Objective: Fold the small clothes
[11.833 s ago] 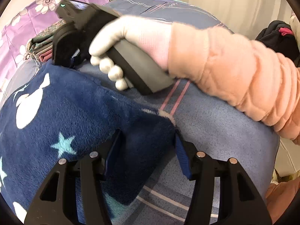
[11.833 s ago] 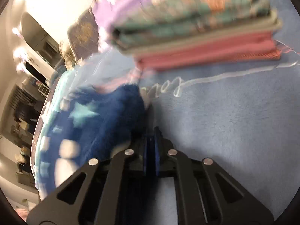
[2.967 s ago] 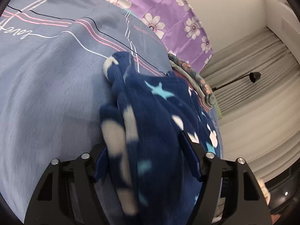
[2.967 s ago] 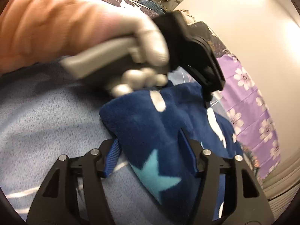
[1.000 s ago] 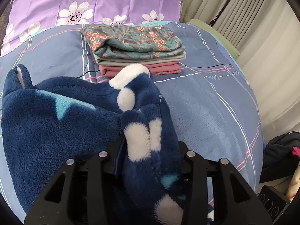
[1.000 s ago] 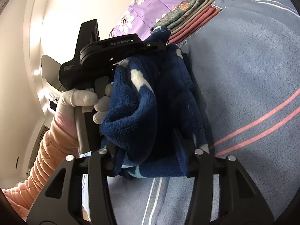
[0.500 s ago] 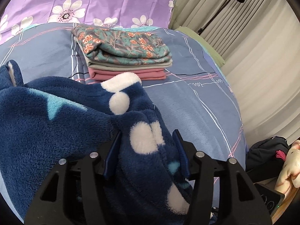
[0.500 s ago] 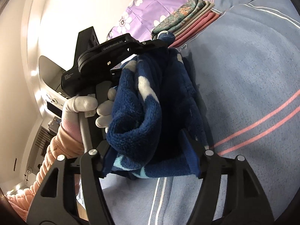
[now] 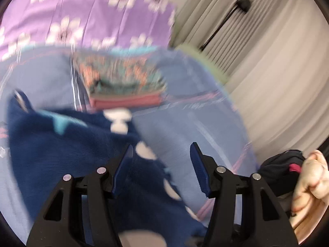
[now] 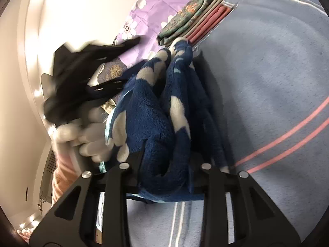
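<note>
A navy fleece garment with white and teal shapes (image 9: pixel 61 148) lies bunched on the blue bedspread (image 9: pixel 185 123). My left gripper (image 9: pixel 161 156) is open; the fleece edge lies under its left finger and the gap is mostly bare. This view is blurred. In the right wrist view the fleece (image 10: pixel 164 127) fills the space between the fingers of my right gripper (image 10: pixel 166 160), which stands wide open around it. The left gripper body and gloved hand (image 10: pixel 82 94) show beside the fleece, blurred.
A stack of folded clothes, floral on top and pink below (image 9: pixel 123 86), lies beyond the fleece; it also shows in the right wrist view (image 10: pixel 195 14). A purple flowered pillow (image 9: pixel 82 20) is behind. Curtains (image 9: pixel 267 61) and dark clothes (image 9: pixel 281 168) are right.
My left gripper has opened, let go of the fleece and pulled away up and to the right. The right gripper stays open around the bunched fleece.
</note>
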